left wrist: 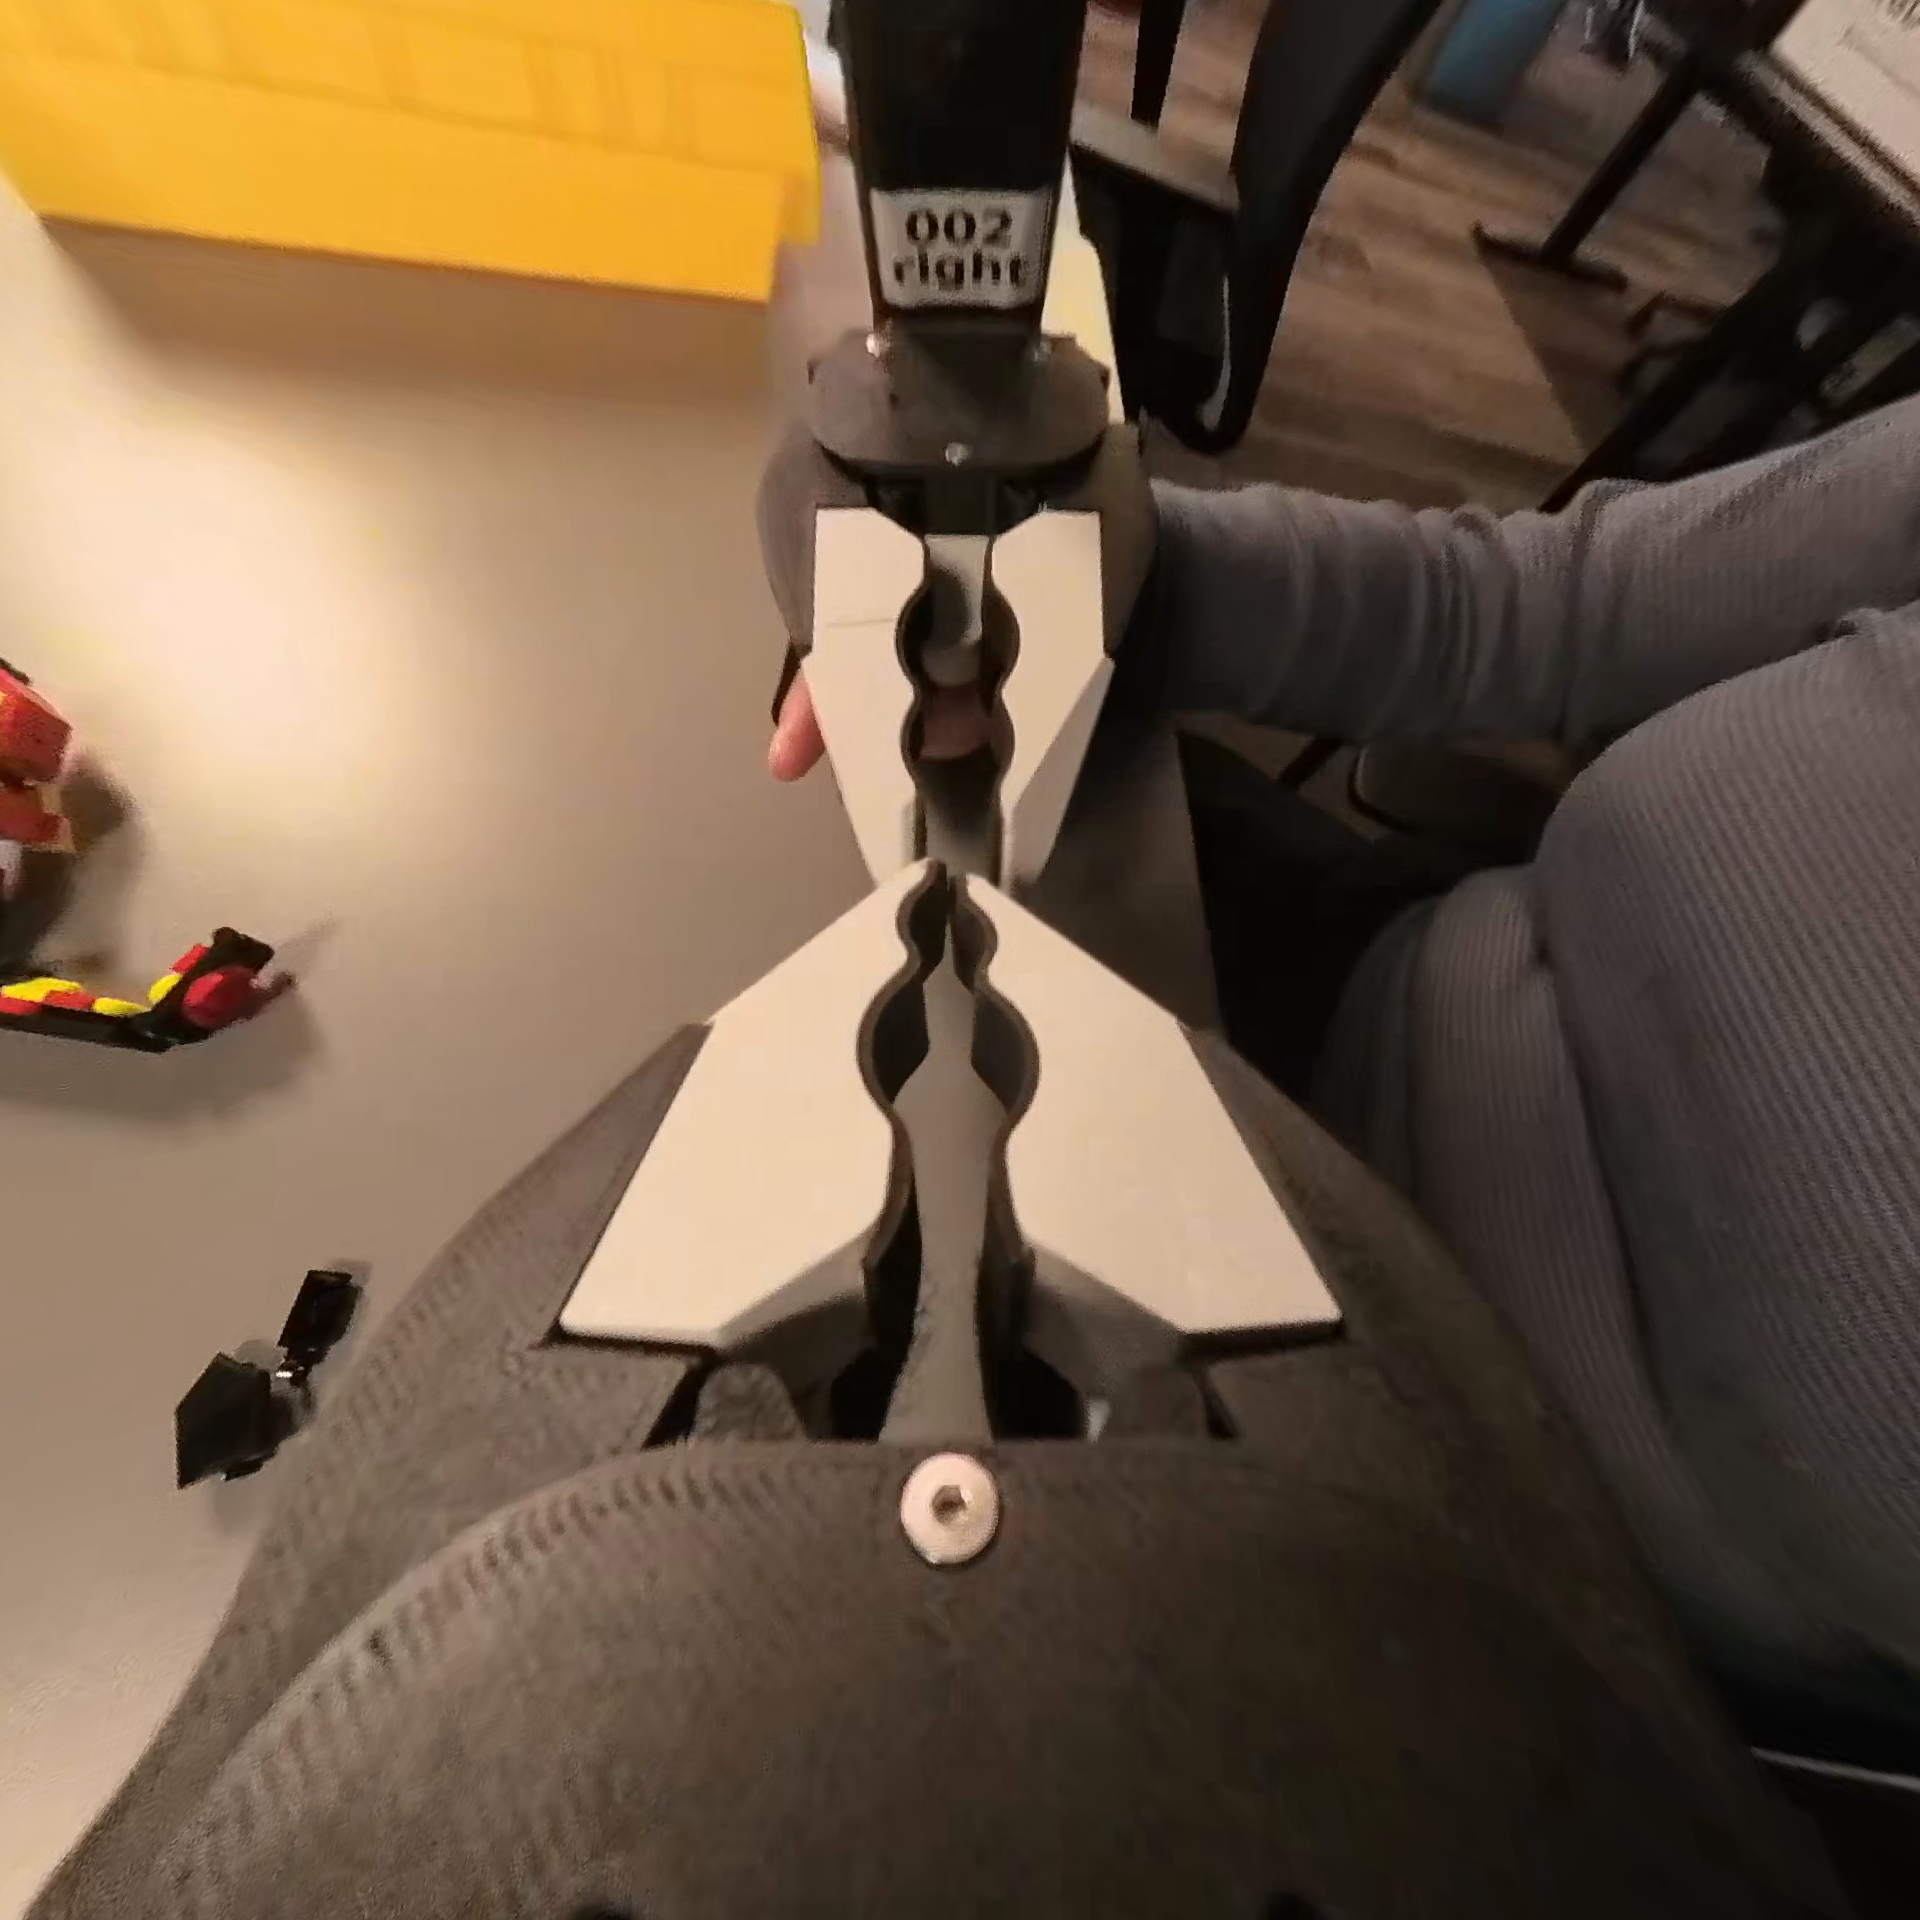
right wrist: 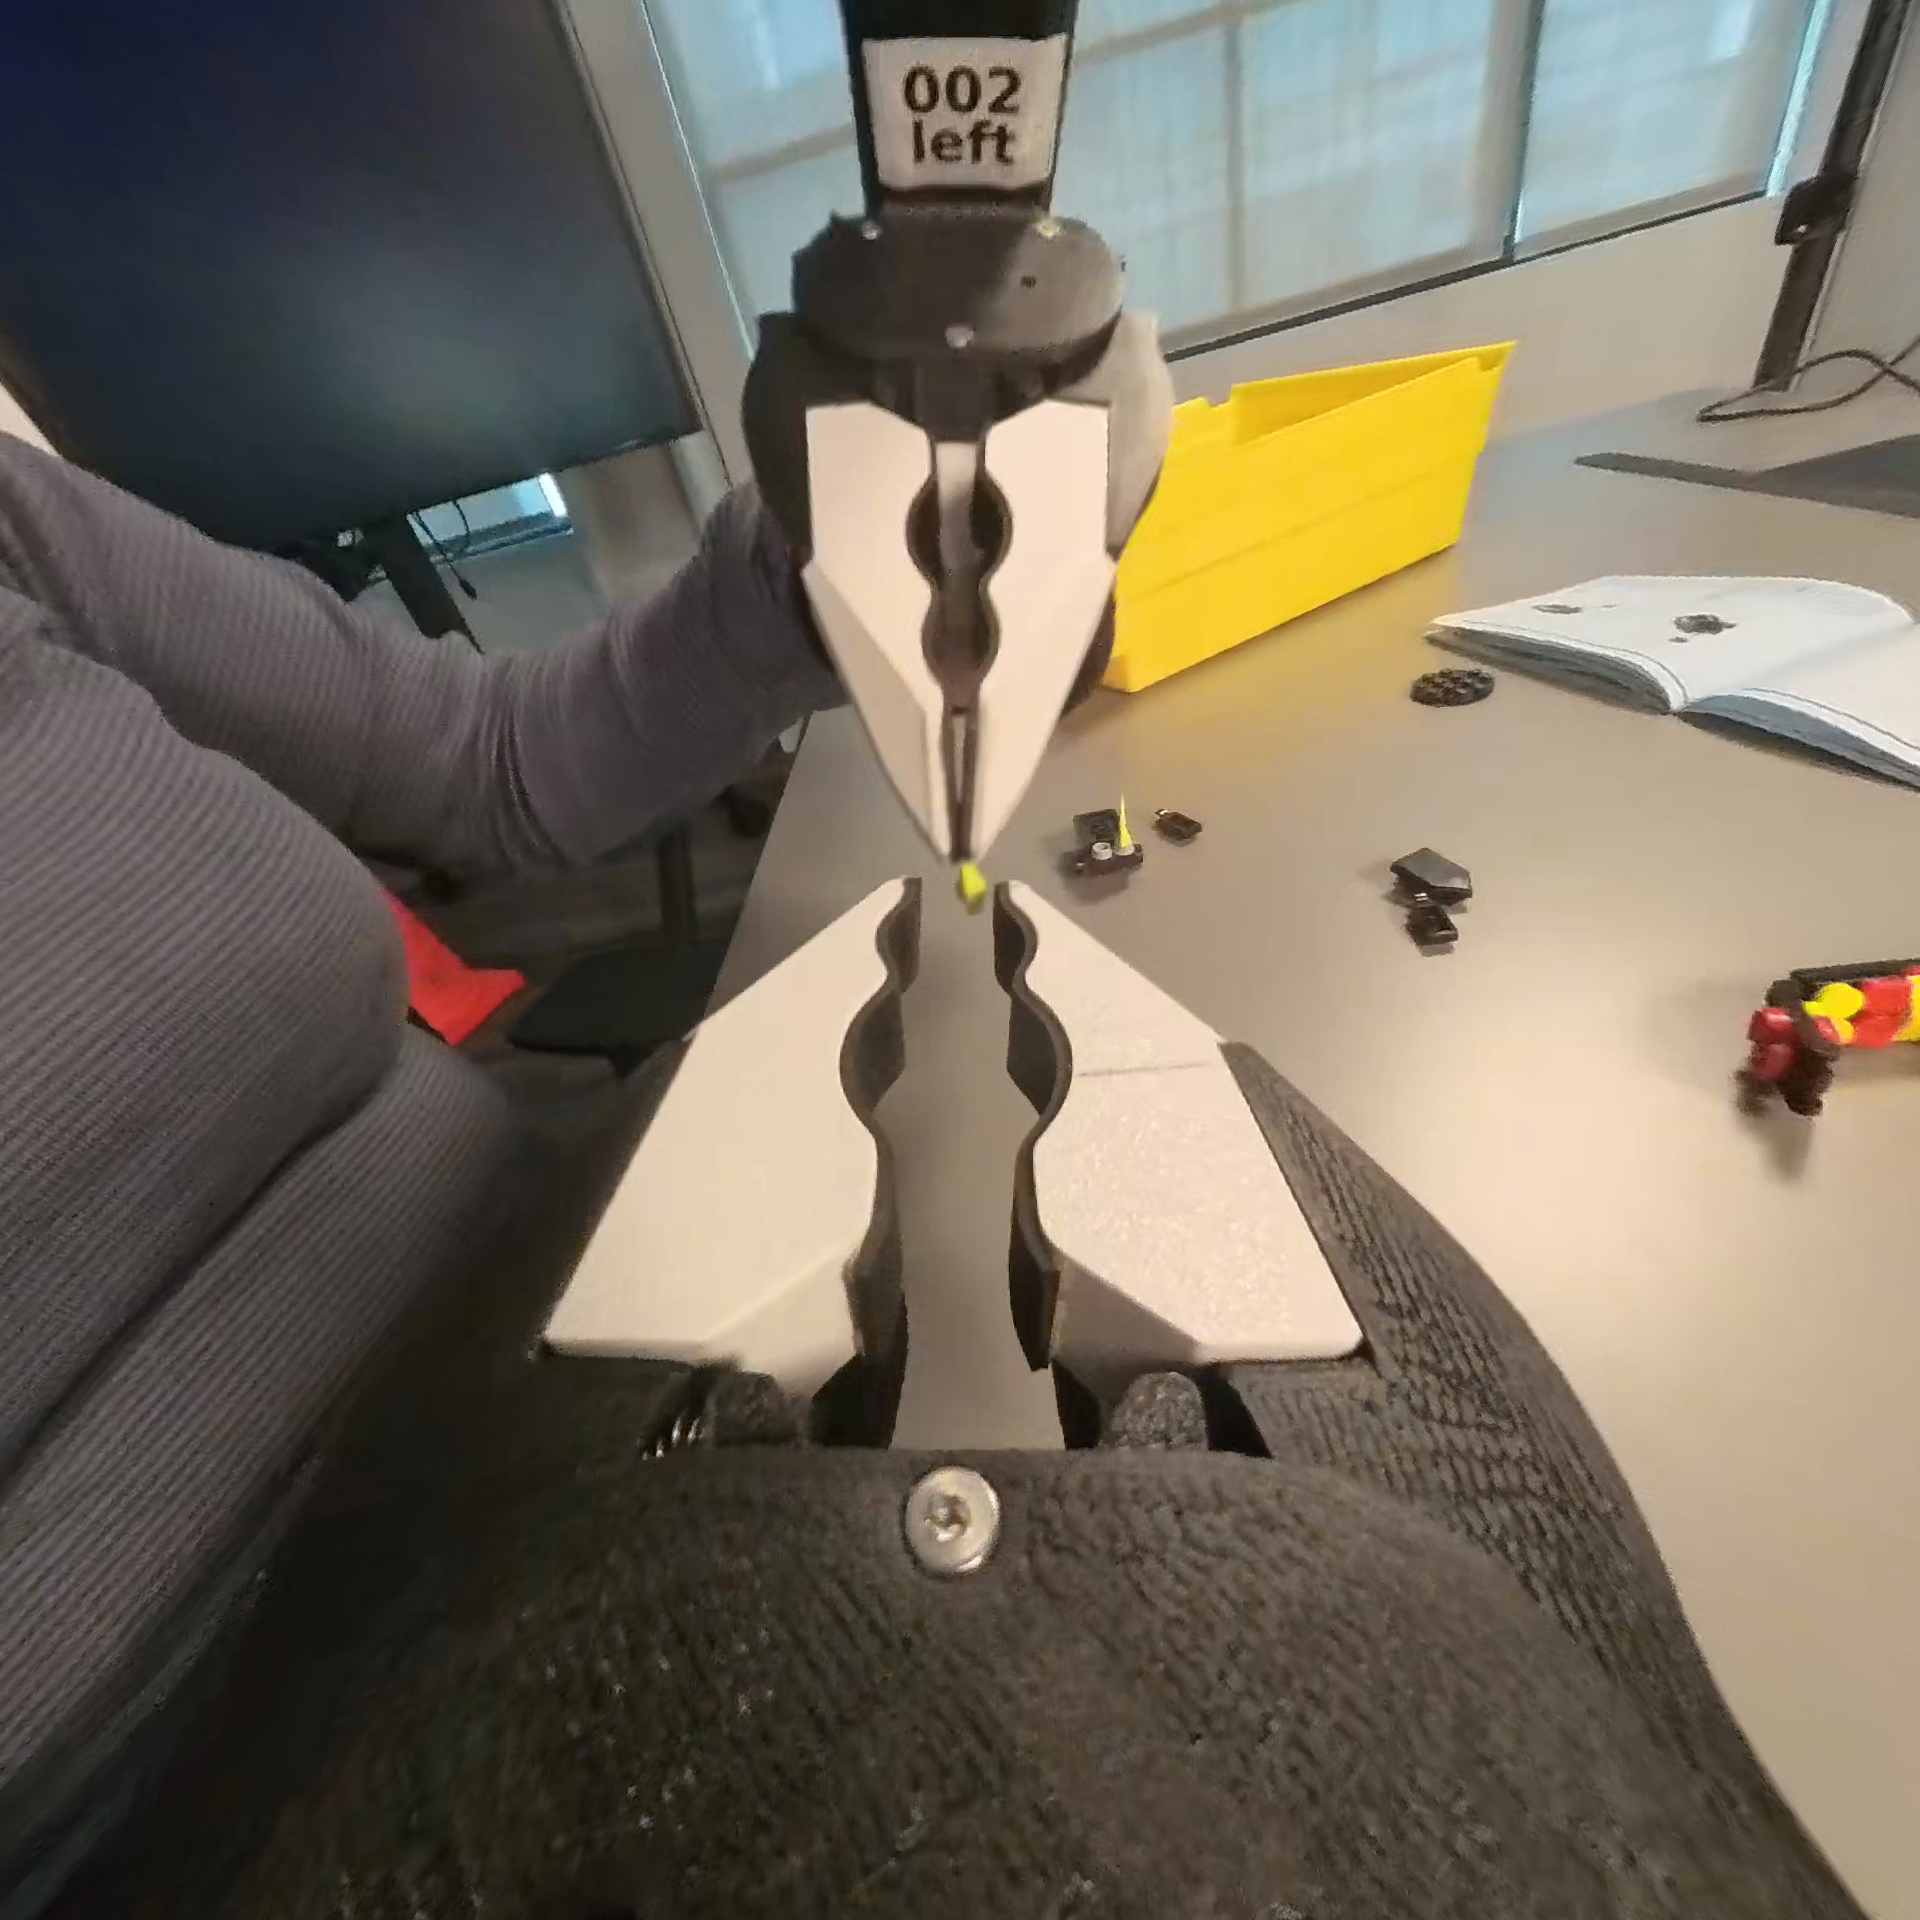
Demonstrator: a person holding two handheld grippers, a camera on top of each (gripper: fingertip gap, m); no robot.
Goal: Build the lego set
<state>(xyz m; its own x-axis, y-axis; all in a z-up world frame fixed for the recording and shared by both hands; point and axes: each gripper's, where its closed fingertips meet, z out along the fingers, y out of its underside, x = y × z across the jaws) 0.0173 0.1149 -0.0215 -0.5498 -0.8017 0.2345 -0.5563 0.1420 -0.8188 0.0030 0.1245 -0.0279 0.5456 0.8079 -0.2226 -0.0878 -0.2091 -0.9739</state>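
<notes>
My left gripper is shut on a tiny yellow-green lego piece, which pokes out of its tips; the piece is hidden in the left wrist view. It also shows in the right wrist view, pointing at me. My right gripper is open, tip to tip with the left one, its fingertips on either side of the piece. It also shows in the left wrist view. Both are held in the air above the table's near edge. A red, yellow and black lego assembly lies on the table; it also shows in the left wrist view.
Loose black lego pieces lie on the grey table, one group with a yellow spike. A yellow bin and an open booklet sit farther back. A person's grey sleeves are beside the table edge. Left and right tips are no more than a few centimetres apart.
</notes>
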